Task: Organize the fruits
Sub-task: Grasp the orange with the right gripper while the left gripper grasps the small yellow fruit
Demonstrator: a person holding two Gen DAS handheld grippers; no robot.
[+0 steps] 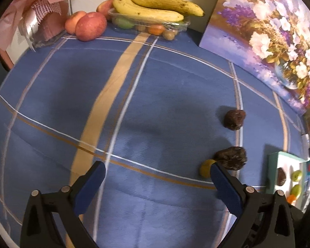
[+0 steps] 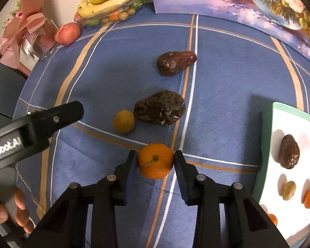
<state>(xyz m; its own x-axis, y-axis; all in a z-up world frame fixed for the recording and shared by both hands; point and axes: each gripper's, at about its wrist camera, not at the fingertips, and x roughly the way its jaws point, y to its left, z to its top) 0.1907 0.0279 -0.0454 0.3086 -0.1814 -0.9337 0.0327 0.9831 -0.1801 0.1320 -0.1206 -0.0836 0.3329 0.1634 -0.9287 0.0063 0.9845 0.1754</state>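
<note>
1. Blue checked tablecloth (image 2: pixel 227 86) with tan and white stripes covers the table; a flower painting (image 1: pixel 264 31) leans at its far edge.
2. Right gripper (image 2: pixel 155 161): fingers drawn in against both sides of a small orange tangerine (image 2: pixel 155 160), which sits on the cloth and is clasped between the pads.
3. Left gripper (image 1: pixel 158 177): fingers spread wide over bare cloth, nothing between them; in the right wrist view its black body (image 2: pixel 41 122) enters from the left, held by a hand (image 2: pixel 14 212).
4. Loose fruit on the cloth beyond the tangerine: a small yellow fruit (image 2: pixel 124 121) touching a wrinkled dark date (image 2: pixel 159 107), and a second date (image 2: pixel 175 62) farther off.
5. White tray (image 2: pixel 295 122) with a green rim, at the right: holds a date (image 2: pixel 288 151), a pale brown nut-like piece (image 2: pixel 288 190), orange and green pieces at the edge.
6. Far edge: bananas (image 1: pixel 155 5) lying on a clear plastic box (image 1: pixel 148 25) of small fruits, red apples (image 1: pixel 88 25) beside it, and a pink ribboned gift package (image 1: pixel 41 14).
</note>
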